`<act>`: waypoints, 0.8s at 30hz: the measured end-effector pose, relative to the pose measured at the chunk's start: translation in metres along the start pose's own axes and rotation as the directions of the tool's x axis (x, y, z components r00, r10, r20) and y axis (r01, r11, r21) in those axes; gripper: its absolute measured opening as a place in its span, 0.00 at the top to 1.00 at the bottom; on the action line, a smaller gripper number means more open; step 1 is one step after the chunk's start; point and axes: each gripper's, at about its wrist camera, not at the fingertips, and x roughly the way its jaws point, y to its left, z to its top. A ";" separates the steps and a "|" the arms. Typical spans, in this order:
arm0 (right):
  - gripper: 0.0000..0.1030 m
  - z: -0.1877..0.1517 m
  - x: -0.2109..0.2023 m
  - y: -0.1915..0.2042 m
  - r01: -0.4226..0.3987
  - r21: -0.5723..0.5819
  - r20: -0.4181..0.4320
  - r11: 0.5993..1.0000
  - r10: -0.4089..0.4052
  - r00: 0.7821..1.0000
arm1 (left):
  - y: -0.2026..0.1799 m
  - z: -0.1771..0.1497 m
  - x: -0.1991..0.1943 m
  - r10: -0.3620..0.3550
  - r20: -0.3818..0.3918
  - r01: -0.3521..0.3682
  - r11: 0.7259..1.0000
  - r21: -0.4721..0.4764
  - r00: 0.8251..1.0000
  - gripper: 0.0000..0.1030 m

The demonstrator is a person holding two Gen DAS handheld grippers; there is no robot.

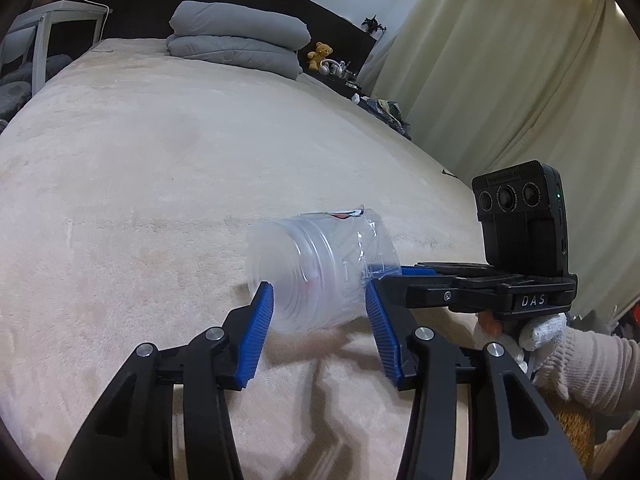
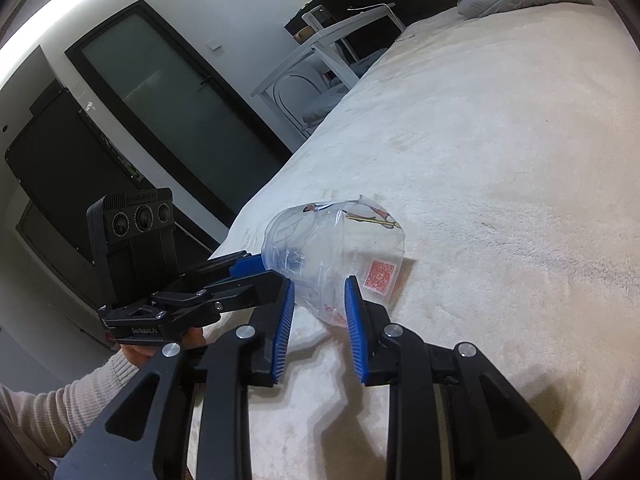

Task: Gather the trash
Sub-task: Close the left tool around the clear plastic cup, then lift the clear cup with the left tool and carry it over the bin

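Left wrist view shows the left claw [image 1: 320, 300] clamped across a clear plastic cup [image 1: 320, 268] lying sideways on the bed [image 1: 160, 160]. The right claw [image 2: 320, 292] pinches the same cup's other end. Grasp looks made; lifting and binning remain, with no bin in sight.

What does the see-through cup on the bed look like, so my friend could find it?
Look at the big bed with the cream fuzzy blanket; near its front edge lies a clear plastic cup on its side. Both grippers' blue fingers pinch it. It is the only see-through thing there, with a red square code printed on it.
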 end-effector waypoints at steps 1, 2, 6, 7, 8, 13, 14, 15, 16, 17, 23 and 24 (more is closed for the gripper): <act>0.73 -0.001 -0.002 0.003 0.000 -0.007 0.001 1.000 0.000 1.000 | -0.003 -0.001 -0.002 -0.003 0.003 0.003 1.000 0.005 1.000 0.55; 0.73 -0.001 -0.004 0.005 -0.001 -0.017 0.002 1.000 0.001 1.000 | -0.005 -0.002 -0.004 -0.005 0.005 0.005 1.000 0.011 1.000 0.55; 0.74 -0.003 -0.009 0.019 0.017 -0.054 0.008 0.998 -0.016 1.000 | -0.019 -0.006 -0.013 0.003 0.010 -0.003 0.999 0.043 1.000 0.57; 0.74 -0.004 -0.011 0.023 0.021 -0.065 0.012 0.998 -0.021 1.000 | -0.023 -0.007 -0.017 0.003 0.013 -0.003 0.999 0.051 1.000 0.57; 0.74 -0.006 -0.012 0.027 0.024 -0.073 0.014 0.997 -0.023 1.000 | -0.026 -0.008 -0.020 0.000 0.016 -0.001 0.998 0.057 1.000 0.57; 0.75 -0.021 -0.023 0.050 0.058 -0.137 0.030 0.989 -0.054 0.998 | -0.049 -0.017 -0.035 0.018 0.027 -0.021 0.993 0.114 0.999 0.58; 0.75 -0.023 -0.024 0.055 0.070 -0.153 0.031 0.986 -0.065 0.997 | -0.054 -0.020 -0.038 0.023 0.029 -0.027 0.992 0.121 0.999 0.58; 0.75 -0.027 -0.026 0.060 0.080 -0.167 0.034 0.983 -0.075 0.997 | -0.058 -0.022 -0.040 0.028 0.031 -0.032 0.991 0.128 0.999 0.59; 0.75 -0.030 -0.028 0.064 0.087 -0.177 0.036 0.980 -0.082 0.996 | -0.063 -0.025 -0.042 0.032 0.033 -0.037 0.990 0.133 0.999 0.59; 0.75 -0.033 -0.030 0.067 0.093 -0.186 0.039 0.978 -0.087 0.995 | -0.067 -0.029 -0.045 0.034 0.036 -0.039 0.990 0.136 0.999 0.59; 0.75 -0.057 -0.041 0.083 0.102 -0.205 0.040 0.973 -0.096 0.995 | -0.091 -0.054 -0.062 0.045 0.031 -0.050 0.986 0.162 0.998 0.60; 0.75 -0.063 -0.043 0.088 0.105 -0.216 0.040 0.971 -0.099 0.994 | -0.095 -0.061 -0.066 0.048 0.031 -0.052 0.985 0.167 0.998 0.60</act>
